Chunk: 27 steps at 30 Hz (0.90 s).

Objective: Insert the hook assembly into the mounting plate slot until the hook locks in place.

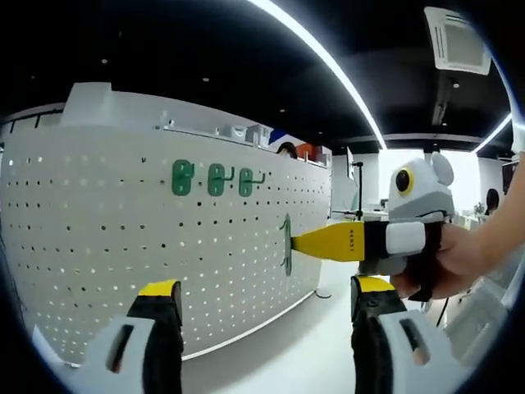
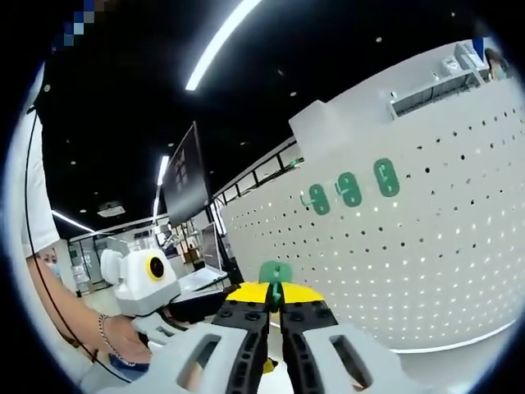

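Observation:
A white pegboard [image 1: 123, 230] [image 2: 443, 263] stands upright, with three green hooks [image 1: 216, 179] [image 2: 349, 189] hanging in a row near its top. My right gripper [image 1: 299, 243] [image 2: 276, 305], with its yellow jaws, is shut on a fourth green hook [image 1: 285, 245] [image 2: 273, 275]. It holds the hook upright right at the board's face, below and to the right of the row; I cannot tell whether hook and board touch. My left gripper [image 1: 267, 308] is open with nothing between its jaws and stays back from the board. A hand holds it at the left of the right gripper view [image 2: 148, 283].
The board's lower edge [image 1: 246, 332] meets a pale floor [image 1: 303, 345]. Desks, monitors [image 2: 187, 176] and ceiling light strips [image 1: 328, 61] lie behind. A person's arm with a bracelet [image 2: 102, 328] is at the lower left of the right gripper view.

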Tool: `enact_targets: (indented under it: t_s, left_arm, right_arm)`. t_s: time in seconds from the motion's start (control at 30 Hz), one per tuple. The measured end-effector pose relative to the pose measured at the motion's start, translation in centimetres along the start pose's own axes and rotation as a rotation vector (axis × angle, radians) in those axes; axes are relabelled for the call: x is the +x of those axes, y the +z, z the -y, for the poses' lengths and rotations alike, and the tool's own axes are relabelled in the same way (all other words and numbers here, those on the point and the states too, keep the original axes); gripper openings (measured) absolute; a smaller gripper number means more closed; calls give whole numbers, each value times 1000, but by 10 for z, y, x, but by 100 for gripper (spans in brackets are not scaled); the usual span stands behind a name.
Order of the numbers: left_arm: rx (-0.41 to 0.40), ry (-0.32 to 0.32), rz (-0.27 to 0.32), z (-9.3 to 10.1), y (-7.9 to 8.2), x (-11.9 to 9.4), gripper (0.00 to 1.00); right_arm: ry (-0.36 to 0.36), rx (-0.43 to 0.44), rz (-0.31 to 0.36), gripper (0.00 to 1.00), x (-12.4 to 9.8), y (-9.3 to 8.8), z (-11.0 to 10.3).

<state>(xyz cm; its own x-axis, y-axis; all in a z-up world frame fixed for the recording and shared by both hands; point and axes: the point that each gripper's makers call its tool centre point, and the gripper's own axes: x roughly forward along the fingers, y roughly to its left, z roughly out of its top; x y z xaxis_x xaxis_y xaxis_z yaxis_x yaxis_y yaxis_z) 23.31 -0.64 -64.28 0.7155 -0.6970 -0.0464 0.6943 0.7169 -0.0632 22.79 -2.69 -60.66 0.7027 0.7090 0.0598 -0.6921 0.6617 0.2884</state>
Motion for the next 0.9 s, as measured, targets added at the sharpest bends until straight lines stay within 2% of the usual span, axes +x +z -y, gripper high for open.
enact_targets:
  t_s: [0.37, 0.9]
  left_arm:
    - [8, 23, 0, -7, 1, -9, 85]
    - [17, 61, 1, -13, 0, -27, 82]
  right_arm:
    - [-92, -82, 12, 1, -5, 27, 32]
    - [-264, -191, 27, 1, -21, 65, 91]
